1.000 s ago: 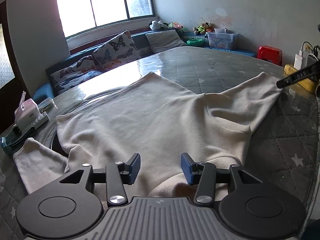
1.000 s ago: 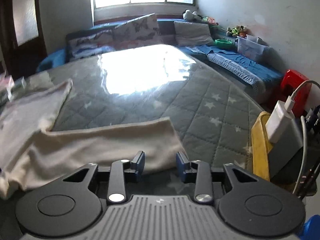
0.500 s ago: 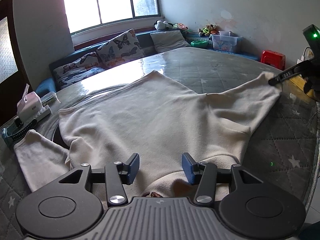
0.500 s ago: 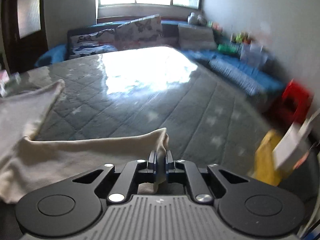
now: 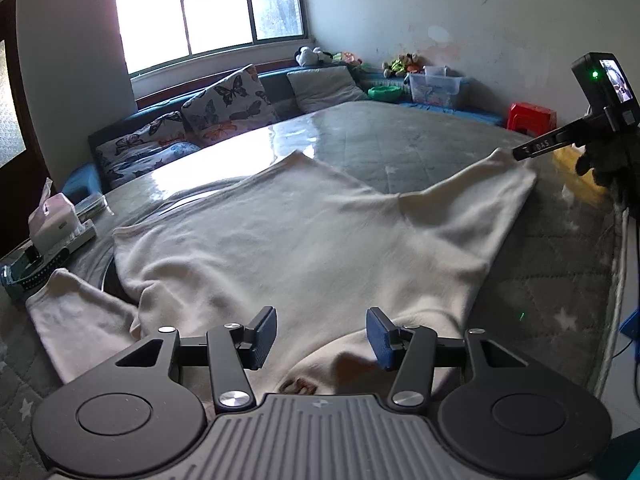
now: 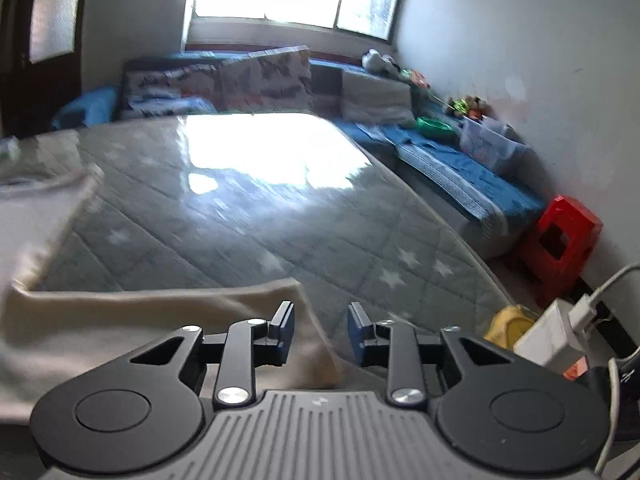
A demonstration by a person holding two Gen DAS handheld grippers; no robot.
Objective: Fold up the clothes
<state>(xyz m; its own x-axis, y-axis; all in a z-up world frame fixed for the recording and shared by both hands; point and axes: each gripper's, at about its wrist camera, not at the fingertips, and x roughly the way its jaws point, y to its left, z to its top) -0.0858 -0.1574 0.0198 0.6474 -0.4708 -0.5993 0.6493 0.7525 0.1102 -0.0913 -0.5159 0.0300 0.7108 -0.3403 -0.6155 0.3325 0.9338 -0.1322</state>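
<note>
Left wrist view: the cream sweater (image 5: 304, 240) is lying spread out flat on the grey quilted mattress (image 5: 420, 148), collar end nearest the cam, hem pointing toward the window. One sleeve is sticking out to the left w/ its cuff near a tissue box (image 5: 52, 220), the other is stretching out to the right. The left gripper (image 5: 322, 338) is hovering right over the collar w/ its pads well apart, nothing between them. Prob parked there bc the neckline is the natural anchor spot while the other side gets worked. Far right, the right gripper (image 5: 532, 148) is sitting at the tip of the right cuff, a gloved hand behind it; from this angle can't tell if it's pinching the cloth or just touching.

Right wrist view: kinda motion-blurred. The right gripper's fingers (image 6: 282, 334) are standing apart, w/ the corner of the sleeve cuff (image 6: 224, 312) lying between and under them, not clamped. The sleeve is looking stretched out straight across the mattress, which makes sense if it's being laid flat so a fold comes out clean. Red stool (image 6: 560, 236) and a charger (image 6: 556, 336) are off to the right, out of the way.
</note>
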